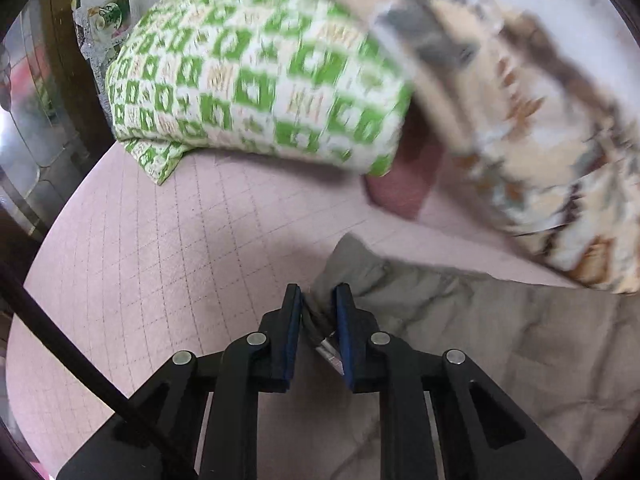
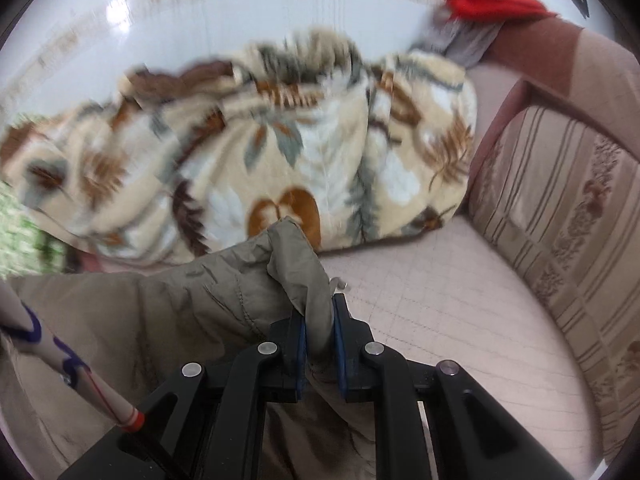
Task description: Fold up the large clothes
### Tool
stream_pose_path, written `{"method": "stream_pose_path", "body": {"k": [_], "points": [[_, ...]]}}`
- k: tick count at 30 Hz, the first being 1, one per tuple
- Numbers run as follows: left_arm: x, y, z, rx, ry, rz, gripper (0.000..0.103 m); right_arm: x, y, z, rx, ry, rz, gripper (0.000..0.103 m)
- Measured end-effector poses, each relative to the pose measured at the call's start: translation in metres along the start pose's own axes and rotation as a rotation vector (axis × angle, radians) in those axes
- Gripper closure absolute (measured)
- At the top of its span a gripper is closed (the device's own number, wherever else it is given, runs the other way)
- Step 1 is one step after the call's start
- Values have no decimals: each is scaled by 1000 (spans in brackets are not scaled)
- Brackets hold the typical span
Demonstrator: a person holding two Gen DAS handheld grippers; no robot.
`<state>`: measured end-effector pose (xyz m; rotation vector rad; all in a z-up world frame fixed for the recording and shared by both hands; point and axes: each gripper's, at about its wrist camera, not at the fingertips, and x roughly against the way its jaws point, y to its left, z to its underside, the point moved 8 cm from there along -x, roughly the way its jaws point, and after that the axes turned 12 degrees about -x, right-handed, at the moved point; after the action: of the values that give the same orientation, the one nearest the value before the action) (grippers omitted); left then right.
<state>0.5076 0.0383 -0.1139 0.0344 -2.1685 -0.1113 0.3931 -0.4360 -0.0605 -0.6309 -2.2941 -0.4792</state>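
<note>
While both grippers grip it, the garment lies partly spread on the bed.
Garment: an olive-grey garment (image 2: 168, 320), creased, spread over the near part of the pink quilted bed cover (image 1: 160, 260); in the left view it (image 1: 500, 340) reaches toward the cover's right side.
Left gripper: the left gripper (image 1: 318, 308) has its jaws narrow, pinching a dark edge of the garment with a small label showing between the blue pads (image 1: 344, 340).
Right gripper: the right gripper (image 2: 320, 320) is clamped on a bunched fold of the garment, which rises above the fingertips in a lump.
Bed cover: bare and stitched in squares to the right of the right gripper.
Blanket: a cream leaf-print blanket (image 2: 300, 152), heaped along the far edge of the bed against the wall.
Pillow: a green-and-white checked pillow (image 1: 260, 76) at the far left of the bed, beside the blanket.
Headboard: a striped padded panel (image 2: 560, 208) along the bed's right edge.
Red cloth: a red cloth (image 2: 492, 0) lies on top of the headboard's far corner.
</note>
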Motion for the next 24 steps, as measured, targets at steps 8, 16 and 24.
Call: {"method": "stream_pose_path", "body": {"k": [8, 16, 24], "points": [[-102, 35, 56, 168, 202, -28, 87, -110, -19, 51, -7, 109, 152, 79], [-26, 75, 43, 197, 40, -1, 82, -92, -48, 36, -160, 94, 93, 53], [123, 86, 78, 118, -185, -36, 52, 55, -8, -10, -87, -97, -111, 52]]}}
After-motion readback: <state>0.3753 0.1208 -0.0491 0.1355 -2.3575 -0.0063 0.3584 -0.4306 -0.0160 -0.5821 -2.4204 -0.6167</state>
